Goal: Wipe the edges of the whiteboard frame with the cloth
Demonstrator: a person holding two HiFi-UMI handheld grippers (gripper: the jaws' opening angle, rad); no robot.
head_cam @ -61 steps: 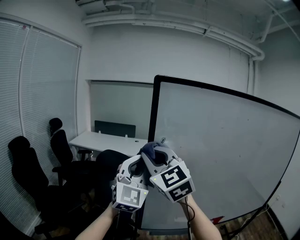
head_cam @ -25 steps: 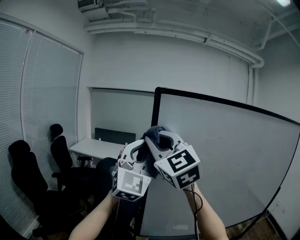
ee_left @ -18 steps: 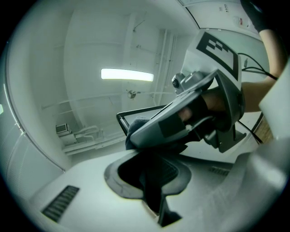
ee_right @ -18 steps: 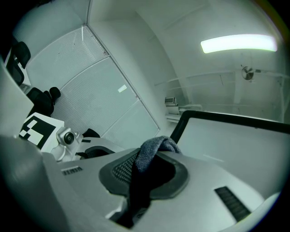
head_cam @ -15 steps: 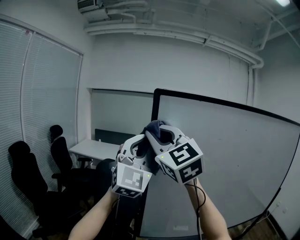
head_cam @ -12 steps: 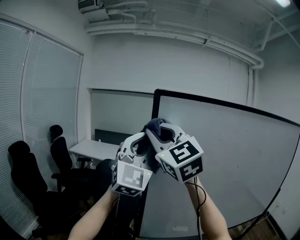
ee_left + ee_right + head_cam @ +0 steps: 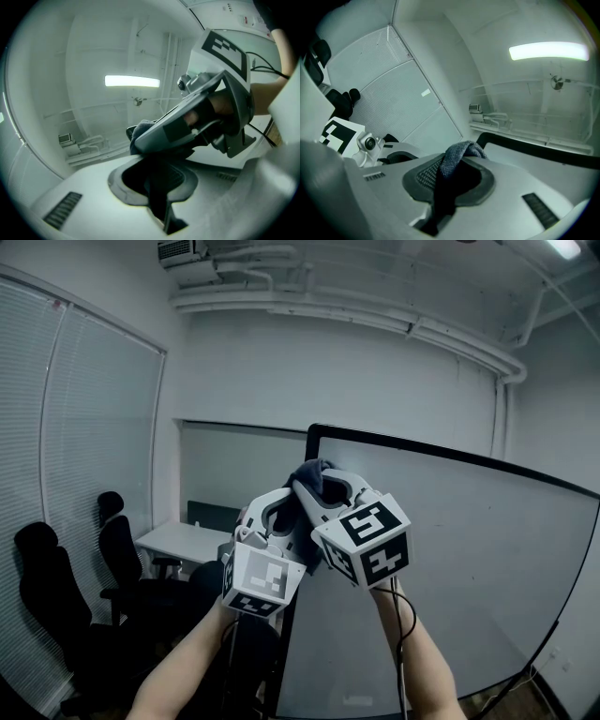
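The whiteboard (image 7: 469, 568) has a black frame (image 7: 422, 448) and stands at the right of the head view. A dark grey cloth (image 7: 307, 472) is held against the frame's left edge, just under its top-left corner. My right gripper (image 7: 319, 486) is shut on the cloth (image 7: 459, 152), whose bunched end pokes out past the jaws (image 7: 450, 183). My left gripper (image 7: 281, 507) is pressed in beside it from the left. Dark cloth also fills the slit between its jaws (image 7: 159, 187), and the cloth's tip (image 7: 140, 127) shows under the right gripper. The frame (image 7: 534, 150) lies just beyond the cloth.
Black office chairs (image 7: 47, 577) and a white desk (image 7: 183, 540) stand at the lower left, below window blinds (image 7: 84, 456). Pipes and an air unit (image 7: 178, 249) run along the ceiling. A grey partition (image 7: 234, 465) stands behind the board's left edge.
Both grippers, together with the cloth, have risen along the frame's left edge toward its top-left corner. The head view has tilted up a little.
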